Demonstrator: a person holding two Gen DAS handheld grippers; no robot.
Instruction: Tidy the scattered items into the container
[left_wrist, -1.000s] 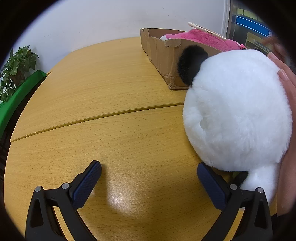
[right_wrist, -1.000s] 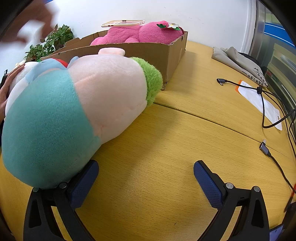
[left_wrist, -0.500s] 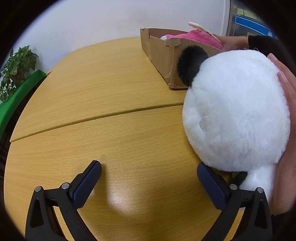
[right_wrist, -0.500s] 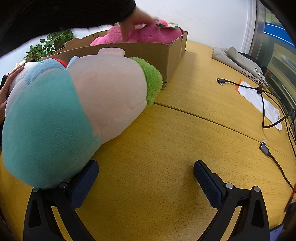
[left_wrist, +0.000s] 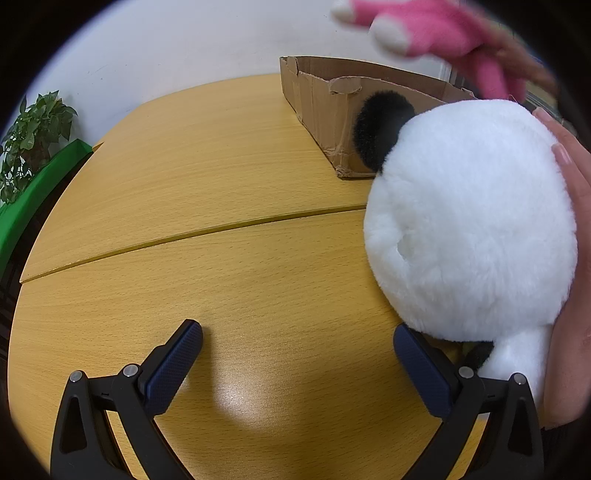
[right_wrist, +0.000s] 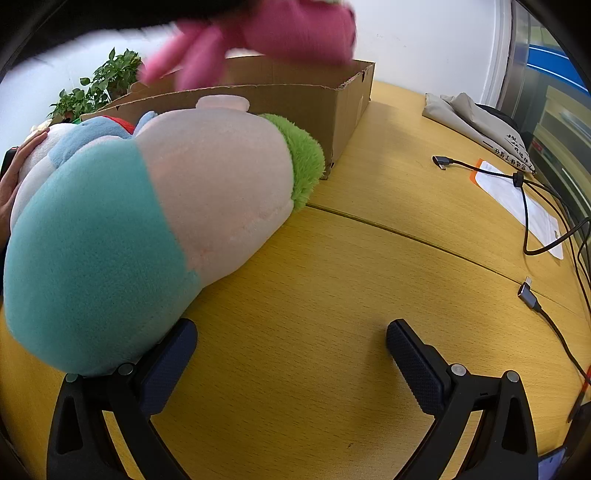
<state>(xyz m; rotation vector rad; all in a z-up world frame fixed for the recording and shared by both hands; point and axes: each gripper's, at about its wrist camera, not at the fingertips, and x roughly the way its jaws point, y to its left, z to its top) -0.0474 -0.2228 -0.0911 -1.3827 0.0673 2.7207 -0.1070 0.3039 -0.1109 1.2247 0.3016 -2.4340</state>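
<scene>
A white panda plush (left_wrist: 469, 221) with a black ear sits on the wooden table (left_wrist: 184, 184), and a hand (left_wrist: 569, 258) rests against its right side. My left gripper (left_wrist: 297, 350) is open, its right finger just below the plush. A teal, pale pink and green plush (right_wrist: 147, 221) lies on the table, touching the left finger of my open right gripper (right_wrist: 291, 350). Behind both stands a cardboard box (left_wrist: 325, 96) (right_wrist: 295, 99). A pink plush (left_wrist: 424, 22) (right_wrist: 280, 33) is blurred in the air above the box, held by a person's arm.
A potted plant (left_wrist: 33, 133) and a green ledge stand at the left beyond the table. Cables (right_wrist: 532, 206), a white paper (right_wrist: 517, 203) and a grey cloth bag (right_wrist: 476, 122) lie on the right of the table. A seam crosses the tabletop.
A person's hand reached into the box and lifted the pink plush out; it is now in the air above the box. Both grippers and the two nearer plushes have stayed put.
</scene>
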